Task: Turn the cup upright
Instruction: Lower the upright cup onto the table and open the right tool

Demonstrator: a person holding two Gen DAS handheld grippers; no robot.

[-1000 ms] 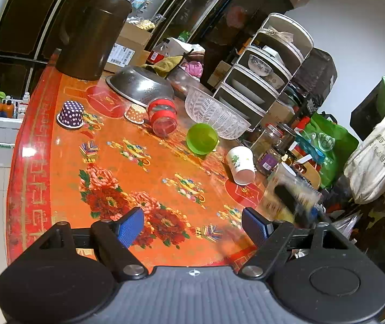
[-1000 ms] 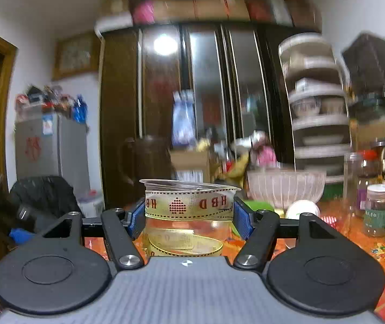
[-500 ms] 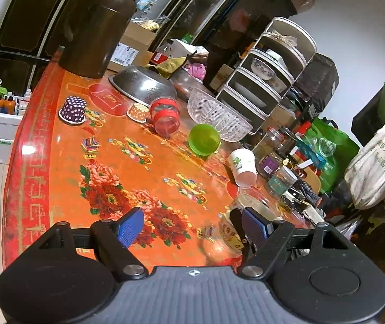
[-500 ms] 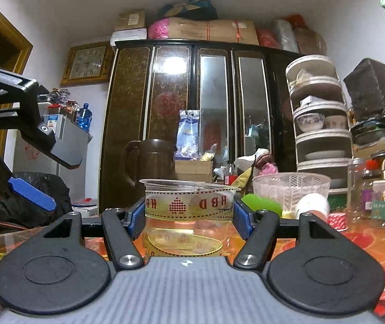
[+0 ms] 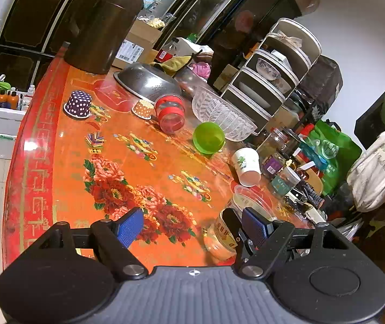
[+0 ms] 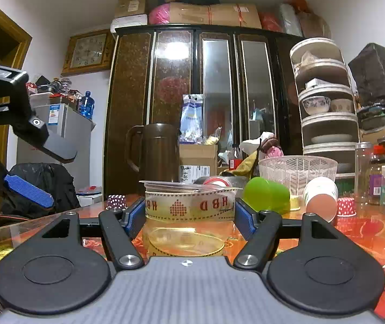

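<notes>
A clear plastic cup [image 6: 189, 208] with a gold "HBD" ribbon band stands upright, mouth up, between the pads of my right gripper [image 6: 189, 213], which is shut on it low over the orange flowered table [image 6: 354, 232]. The same cup [image 5: 227, 232] shows in the left wrist view near the table's front right edge. My left gripper [image 5: 192, 225] is open and empty, hovering above the table just left of the cup; its blue pad and arm show at the left of the right wrist view [image 6: 27, 190].
Cups lie on their sides: a green one [image 5: 208, 137], a white paper one [image 5: 246, 166], a red-banded clear one [image 5: 171, 113]. A polka-dot cup [image 5: 78, 104] is upside down. A clear bowl [image 5: 222, 113], metal colander [image 5: 146, 82], brown jug [image 5: 103, 27] and jars [image 5: 281, 167] stand behind.
My right gripper has come down with the cup from above to table level, entering the left wrist view at the front right. My left gripper has stayed open, nearly still.
</notes>
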